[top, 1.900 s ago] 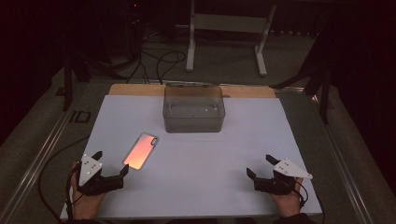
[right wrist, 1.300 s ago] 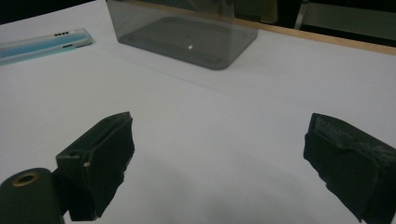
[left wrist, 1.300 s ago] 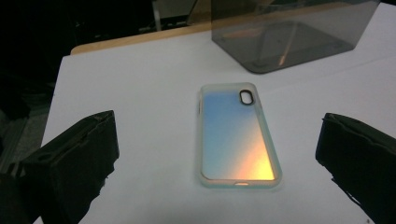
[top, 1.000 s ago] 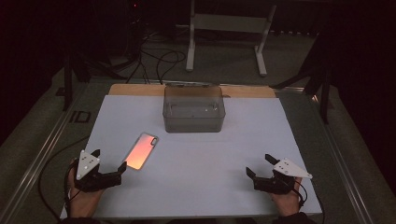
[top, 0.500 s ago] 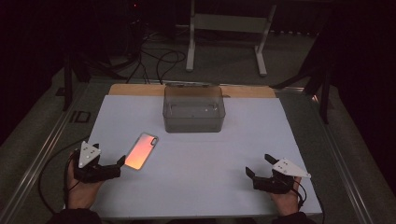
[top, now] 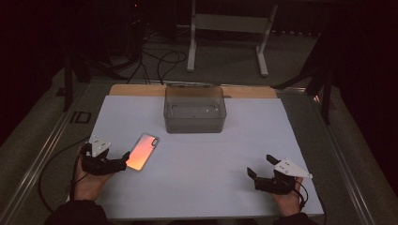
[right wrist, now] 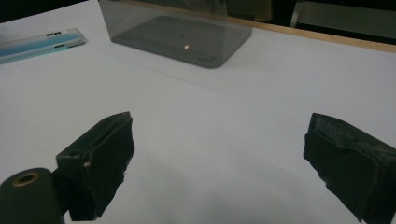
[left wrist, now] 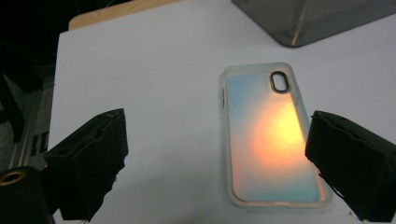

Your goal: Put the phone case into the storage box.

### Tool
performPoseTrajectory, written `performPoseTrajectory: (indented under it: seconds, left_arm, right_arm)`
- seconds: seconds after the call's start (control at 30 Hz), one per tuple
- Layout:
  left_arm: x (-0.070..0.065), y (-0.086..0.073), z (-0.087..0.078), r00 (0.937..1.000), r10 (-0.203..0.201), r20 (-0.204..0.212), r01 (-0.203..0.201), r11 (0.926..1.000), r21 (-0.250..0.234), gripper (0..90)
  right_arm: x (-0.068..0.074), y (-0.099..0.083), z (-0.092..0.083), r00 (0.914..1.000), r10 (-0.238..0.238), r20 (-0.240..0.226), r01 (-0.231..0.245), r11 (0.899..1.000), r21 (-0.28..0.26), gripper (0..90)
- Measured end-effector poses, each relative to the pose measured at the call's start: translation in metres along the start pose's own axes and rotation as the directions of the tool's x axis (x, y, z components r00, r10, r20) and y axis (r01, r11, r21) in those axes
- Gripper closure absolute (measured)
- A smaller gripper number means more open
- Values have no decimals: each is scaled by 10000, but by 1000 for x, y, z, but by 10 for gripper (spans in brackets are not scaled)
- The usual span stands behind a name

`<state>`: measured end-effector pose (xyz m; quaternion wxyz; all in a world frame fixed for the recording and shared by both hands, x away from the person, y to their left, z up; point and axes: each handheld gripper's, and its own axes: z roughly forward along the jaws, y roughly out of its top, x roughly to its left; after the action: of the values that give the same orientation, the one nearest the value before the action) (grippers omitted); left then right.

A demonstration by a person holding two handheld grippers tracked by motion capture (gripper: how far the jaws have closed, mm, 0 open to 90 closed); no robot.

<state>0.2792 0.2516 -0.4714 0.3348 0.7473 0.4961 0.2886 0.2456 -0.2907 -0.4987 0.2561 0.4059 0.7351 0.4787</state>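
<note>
A glossy, iridescent plastic phone case (left wrist: 273, 135) lies on matt white paper (top: 197, 164) near a smoky translucent plastic box (top: 195, 110)

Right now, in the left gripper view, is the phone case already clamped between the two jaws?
No, the left gripper stands open and the phone case lies flat on the white table, off to one side.

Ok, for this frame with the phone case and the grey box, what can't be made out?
- Phone case: its lower right corner sits behind the left tool's right jaw in the left gripper view, so contact cannot be told.
- Phone case in the right gripper view: cut off by the left edge.
- Grey box: too dim in the high view to tell whether anything lies inside.
</note>
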Motion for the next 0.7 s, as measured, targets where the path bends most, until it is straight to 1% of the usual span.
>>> performPoseTrajectory:
  seconds: [0.03, 0.13, 0.2, 0.27, 0.33, 0.7]
  left_arm:
    - [0, 2, 3, 10000, 45, -16, -45, 9998, 181, 82]
    - [0, 4, 8, 9999, 101, -35, -100, 9990, 442, 92]
    - [0, 4, 9, 9999, 120, -47, -117, 9989, 460, 96]
    - [0, 6, 13, 9997, 248, -11, -247, 9979, 602, 109]
    - [0, 6, 14, 9996, 290, -30, -287, 9973, 669, 110]
    - [3, 11, 25, 9992, 342, 223, -362, 9948, 953, 147]
  right_arm:
    - [0, 0, 0, 10000, 14, -2, -14, 10000, 2, 86]
    - [0, 0, 1, 10000, -16, 10, 16, 10000, 31, 85]
    - [0, 0, 1, 10000, 2, 17, -2, 10000, 45, 86]
    - [0, 0, 1, 10000, 5, 14, -5, 10000, 33, 86]
    - [0, 0, 1, 10000, -7, 12, 7, 10000, 35, 86]
    - [0, 0, 1, 10000, 16, 18, -16, 10000, 61, 86]
